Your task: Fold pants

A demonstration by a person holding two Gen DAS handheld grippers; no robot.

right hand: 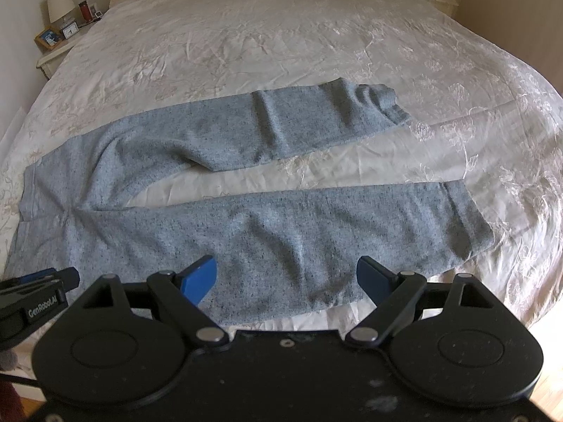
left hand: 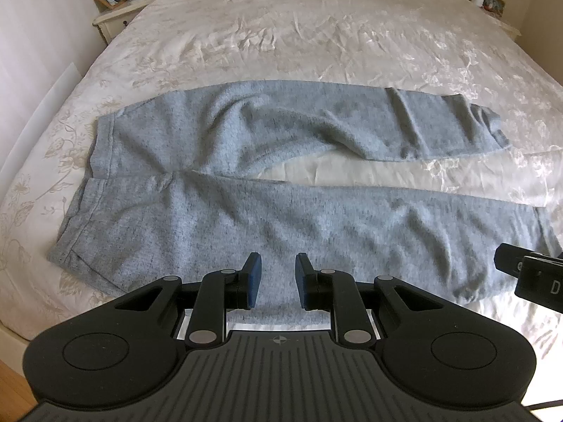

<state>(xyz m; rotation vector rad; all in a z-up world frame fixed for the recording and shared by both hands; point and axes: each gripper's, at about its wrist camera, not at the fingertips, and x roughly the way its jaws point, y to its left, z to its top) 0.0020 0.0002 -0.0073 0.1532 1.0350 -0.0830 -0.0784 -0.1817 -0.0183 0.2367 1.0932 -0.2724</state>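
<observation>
Grey sweatpants lie spread flat on the bed, waistband to the left, both legs running right with a gap between them. They also show in the right wrist view. My left gripper is open with a narrow gap, above the near leg's front edge. My right gripper is wide open above the near leg, closer to its cuff. Neither holds anything. The right gripper's body shows at the left view's right edge; the left gripper shows at the right view's left edge.
The bed has a cream floral cover. A nightstand with a photo frame, clock and lamp stands far left. Another nightstand stands far right. The bed's front edge is just below the grippers.
</observation>
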